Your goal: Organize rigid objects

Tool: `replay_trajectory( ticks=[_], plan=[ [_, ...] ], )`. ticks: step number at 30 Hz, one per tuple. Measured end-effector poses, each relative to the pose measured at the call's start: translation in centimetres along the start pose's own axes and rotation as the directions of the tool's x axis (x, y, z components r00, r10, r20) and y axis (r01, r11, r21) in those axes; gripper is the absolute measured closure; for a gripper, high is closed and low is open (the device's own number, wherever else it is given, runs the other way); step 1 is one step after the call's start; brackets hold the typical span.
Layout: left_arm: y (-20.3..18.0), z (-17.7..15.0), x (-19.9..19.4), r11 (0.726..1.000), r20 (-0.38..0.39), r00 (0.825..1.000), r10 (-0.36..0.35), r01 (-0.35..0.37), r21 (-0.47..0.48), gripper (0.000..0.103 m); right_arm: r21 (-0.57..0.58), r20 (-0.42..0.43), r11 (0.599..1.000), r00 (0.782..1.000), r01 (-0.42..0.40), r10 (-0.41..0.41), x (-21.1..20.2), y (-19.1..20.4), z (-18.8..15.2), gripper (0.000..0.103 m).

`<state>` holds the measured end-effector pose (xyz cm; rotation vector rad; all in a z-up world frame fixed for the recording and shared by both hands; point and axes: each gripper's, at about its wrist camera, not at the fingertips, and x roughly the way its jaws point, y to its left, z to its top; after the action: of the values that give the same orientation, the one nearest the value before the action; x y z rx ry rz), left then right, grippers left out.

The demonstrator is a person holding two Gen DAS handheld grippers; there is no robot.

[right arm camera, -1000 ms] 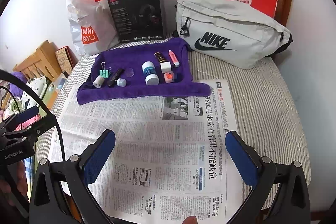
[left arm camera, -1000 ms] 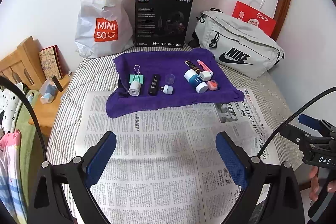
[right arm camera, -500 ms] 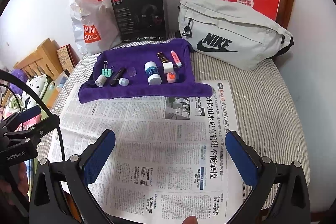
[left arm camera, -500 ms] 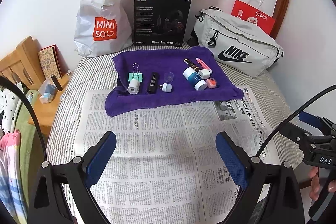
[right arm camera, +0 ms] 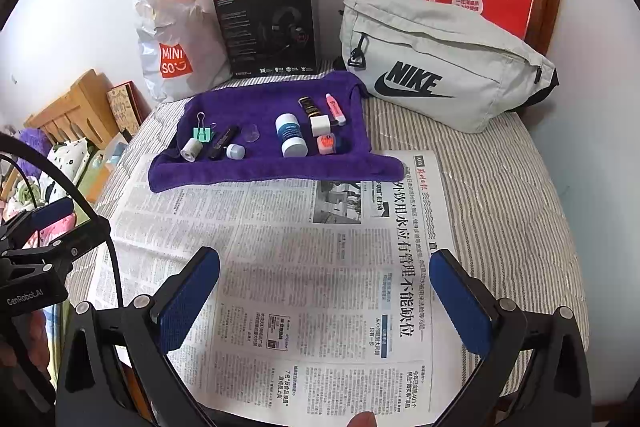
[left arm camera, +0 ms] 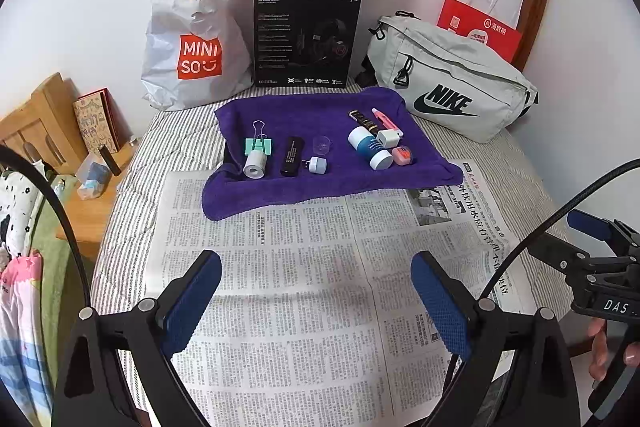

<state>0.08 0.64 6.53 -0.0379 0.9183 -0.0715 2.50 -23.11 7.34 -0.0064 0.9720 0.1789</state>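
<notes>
Since a second ago both views have drawn slightly back from the purple towel; nothing on it has shifted. The left gripper and right gripper hang spread wide and empty over flat newsprint. On the fuzzy towel, far side, lie a mint binder clip, a black rectangular stick and a round blue-and-white jar. Only the right view shows a fingertip at its near edge.
</notes>
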Motion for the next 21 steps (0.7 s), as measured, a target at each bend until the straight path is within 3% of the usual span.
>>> replay_trajectory(
  ticks=[21],
  plan=[
    [0.15,-0.24,-0.26,1.000,0.000,1.000,0.003,-0.003,0.001,0.007,-0.004,0.014,1.000,1.000,0.009,-0.008,-0.64,0.15,-0.20,0.000]
  ],
)
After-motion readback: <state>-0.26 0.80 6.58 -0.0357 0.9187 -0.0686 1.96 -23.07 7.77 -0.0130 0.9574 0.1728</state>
